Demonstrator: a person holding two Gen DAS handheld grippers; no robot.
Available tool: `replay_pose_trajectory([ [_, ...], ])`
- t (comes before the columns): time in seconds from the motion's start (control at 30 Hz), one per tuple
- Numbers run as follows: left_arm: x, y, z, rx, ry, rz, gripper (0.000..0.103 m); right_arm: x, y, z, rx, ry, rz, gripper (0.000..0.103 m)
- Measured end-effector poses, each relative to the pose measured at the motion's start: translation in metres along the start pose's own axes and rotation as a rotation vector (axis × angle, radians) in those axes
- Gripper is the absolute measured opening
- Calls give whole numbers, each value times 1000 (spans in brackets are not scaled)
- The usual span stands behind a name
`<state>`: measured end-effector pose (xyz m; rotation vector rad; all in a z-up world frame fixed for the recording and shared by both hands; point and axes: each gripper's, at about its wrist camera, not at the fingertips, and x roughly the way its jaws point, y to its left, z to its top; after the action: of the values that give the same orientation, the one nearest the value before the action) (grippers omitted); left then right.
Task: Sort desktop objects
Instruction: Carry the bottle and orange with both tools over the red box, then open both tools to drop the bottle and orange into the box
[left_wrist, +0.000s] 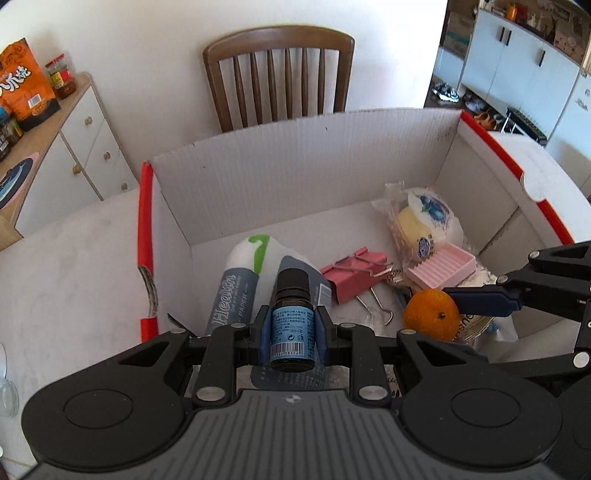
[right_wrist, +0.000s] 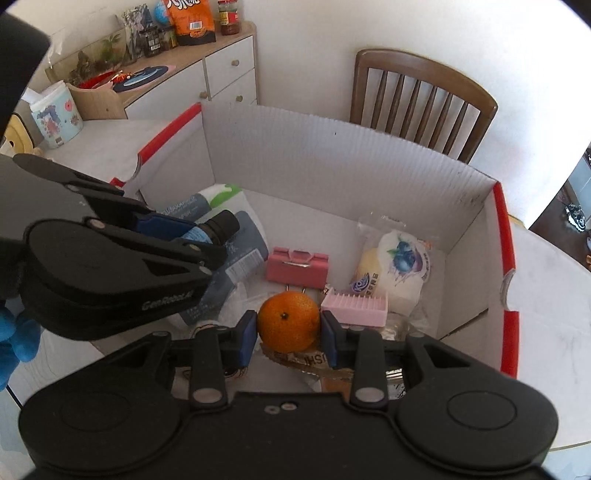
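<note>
Dark bottle (left_wrist: 291, 317) sits clamped between left gripper (left_wrist: 291, 334) fingers, above box (left_wrist: 295, 177).

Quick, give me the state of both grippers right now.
Left gripper: shut on the small bottle, over the open box.
Right gripper: shut on the orange, over the same box.

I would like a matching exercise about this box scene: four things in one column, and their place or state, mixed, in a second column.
Things:
1. small bottle
2. orange
3. pink binder clip
4. wooden chair

Places or states:
A. behind the box's far wall
B. lying on the box floor, nobody holds it
C. between the left gripper's fingers
D. between the right gripper's fingers

Pairs: 1-C, 2-D, 3-B, 4-A
</note>
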<state>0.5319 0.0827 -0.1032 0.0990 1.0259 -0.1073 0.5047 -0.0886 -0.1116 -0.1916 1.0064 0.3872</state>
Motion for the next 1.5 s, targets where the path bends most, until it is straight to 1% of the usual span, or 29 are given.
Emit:
replay_pose_trajectory([
  [0.3, 11, -2, 2, 16, 85, -29, 23, 4, -3, -2, 13, 6, 23, 36],
  [0.5, 11, 1, 4, -17, 102, -51, 23, 1, -4, -1, 8, 5, 27, 39],
  [0.6, 8, 3, 4, -40, 97, -57, 24, -2, -5, -2, 7, -1, 26, 43],
  [0.67, 5, 4, 4, -57, 83, -66, 28, -6, -7, -3, 14, -7, 30, 50],
  [0.8, -8, 6, 4, -87, 39, -98, 45, -16, -11, -4, 22, -26, 39, 53],
  [1.0, -29, 1, 1, -94, -23, -75, 57, -34, -15, -6, 30, -59, 55, 56],
  [1.1, -41, 2, -2, -111, -51, -62, 58, -43, -17, -8, 32, -76, 64, 59],
  [1.17, -50, 4, -4, -126, -69, -58, 58, -51, -18, -10, 31, -90, 68, 65],
  [1.3, -68, 3, -13, -135, -109, -69, 58, -67, -22, -17, 31, -117, 77, 65],
  [1.4, -85, -3, -21, -127, -173, -42, 58, -79, -26, -22, 42, -136, 86, 68],
  [1.5, -98, -7, -29, -124, -216, -44, 58, -88, -30, -27, 46, -155, 83, 70],
])
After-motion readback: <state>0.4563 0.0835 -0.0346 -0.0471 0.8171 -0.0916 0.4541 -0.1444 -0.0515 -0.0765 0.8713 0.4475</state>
